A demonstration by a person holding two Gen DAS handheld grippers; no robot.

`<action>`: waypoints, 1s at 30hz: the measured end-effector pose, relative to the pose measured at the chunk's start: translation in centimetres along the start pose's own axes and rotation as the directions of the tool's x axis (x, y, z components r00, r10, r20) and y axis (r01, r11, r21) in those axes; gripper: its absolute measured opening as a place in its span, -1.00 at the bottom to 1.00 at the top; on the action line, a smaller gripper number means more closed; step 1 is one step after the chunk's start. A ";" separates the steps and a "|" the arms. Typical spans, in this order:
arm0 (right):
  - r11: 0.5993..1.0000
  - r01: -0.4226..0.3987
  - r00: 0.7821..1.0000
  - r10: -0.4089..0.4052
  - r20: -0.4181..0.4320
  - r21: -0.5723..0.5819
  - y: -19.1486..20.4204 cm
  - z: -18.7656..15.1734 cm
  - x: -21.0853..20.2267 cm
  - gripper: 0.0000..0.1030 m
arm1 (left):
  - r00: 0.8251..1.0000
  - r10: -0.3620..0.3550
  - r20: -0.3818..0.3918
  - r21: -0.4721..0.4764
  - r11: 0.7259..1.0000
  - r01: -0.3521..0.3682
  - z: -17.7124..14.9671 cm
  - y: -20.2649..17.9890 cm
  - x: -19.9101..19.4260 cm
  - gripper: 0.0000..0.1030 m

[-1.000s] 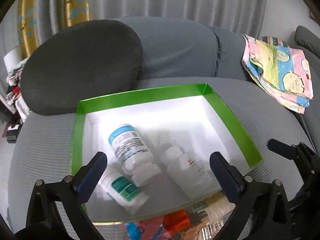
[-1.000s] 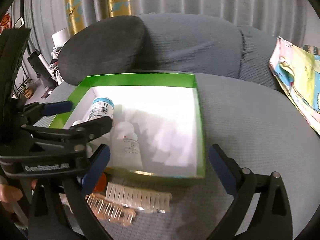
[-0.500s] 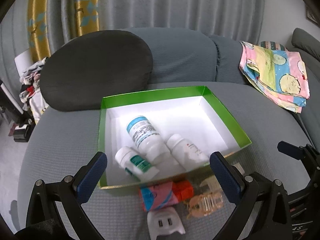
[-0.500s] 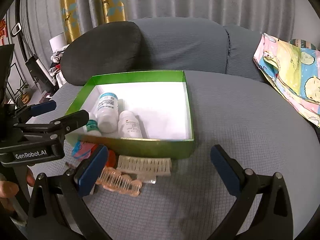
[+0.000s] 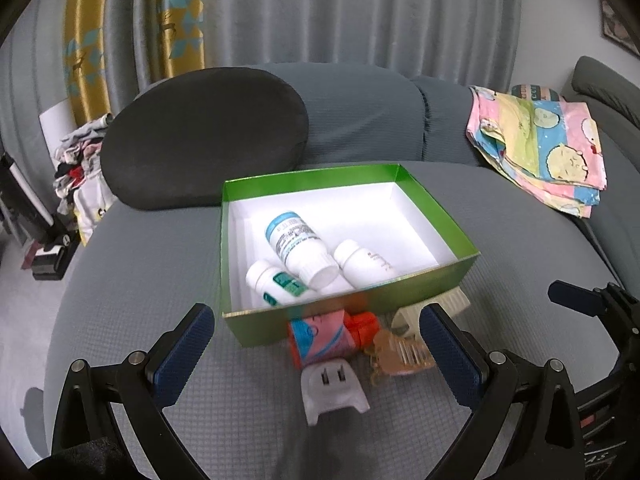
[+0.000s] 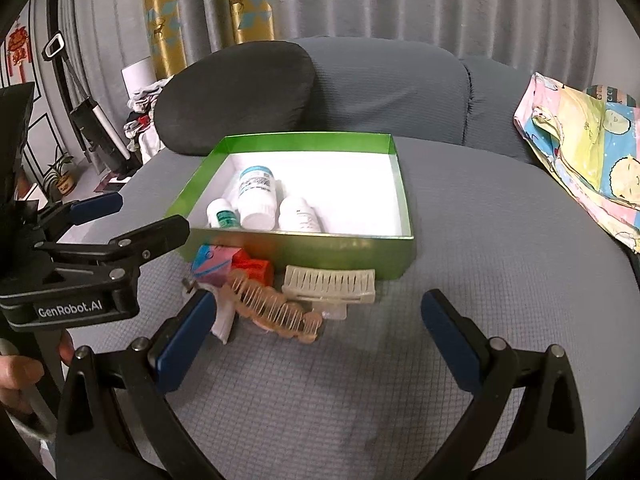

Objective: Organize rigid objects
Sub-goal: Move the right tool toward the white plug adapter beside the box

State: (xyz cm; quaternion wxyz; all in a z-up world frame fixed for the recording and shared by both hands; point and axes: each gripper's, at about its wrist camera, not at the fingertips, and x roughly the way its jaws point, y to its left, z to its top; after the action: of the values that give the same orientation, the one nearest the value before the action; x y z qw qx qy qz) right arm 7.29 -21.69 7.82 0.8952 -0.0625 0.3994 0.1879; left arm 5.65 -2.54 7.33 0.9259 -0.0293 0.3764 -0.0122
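Left wrist view shows the green box [image 5: 432,280] on the grey sofa seat [image 5: 160,280], holding 3 pill bottles lying together at its near-left corner: a blue-labelled bottle [image 5: 298,246], a green-labelled bottle [image 5: 276,280] and a plain white bottle [image 5: 362,262]. Just outside its near wall wait the unsorted pieces: a pink-and-orange bottle [image 5: 328,334], a white plug adapter [image 5: 334,390], a peach hair claw [image 6: 276,310] and a cream hair claw [image 6: 330,284]. The left gripper [image 5: 316,350] and right gripper [image 6: 320,330] both hang with tongs apart and empty, probably lined up to pick from that cluster.
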 end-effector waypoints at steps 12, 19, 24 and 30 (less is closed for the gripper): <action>0.999 -0.039 0.999 0.039 -0.009 -0.010 1.9 -1.9 -1.8 0.98 | 1.000 0.011 -0.017 -0.006 1.000 -0.011 -2.6 0.7 -1.8 0.99; 0.995 -0.102 0.994 0.103 -0.030 0.020 2.4 -2.8 -2.2 0.98 | 1.000 0.013 -0.029 -0.018 1.000 -0.013 -4.0 1.3 -2.3 0.98; 0.993 -0.111 0.993 0.112 -0.038 0.034 2.4 -3.2 -2.0 0.98 | 0.998 0.023 -0.055 -0.020 1.000 -0.024 -5.3 2.0 -1.9 0.98; 0.990 -0.130 0.989 0.133 -0.062 0.049 2.5 -3.4 -0.9 0.98 | 0.993 0.030 -0.111 -0.016 0.999 -0.032 -7.3 2.5 -0.6 0.98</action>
State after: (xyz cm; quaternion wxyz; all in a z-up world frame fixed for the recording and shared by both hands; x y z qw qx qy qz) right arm 3.37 -20.51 6.29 0.8684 -0.0219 0.4359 0.2353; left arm 0.13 -0.37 2.34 0.9034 -0.0310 0.4276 0.0042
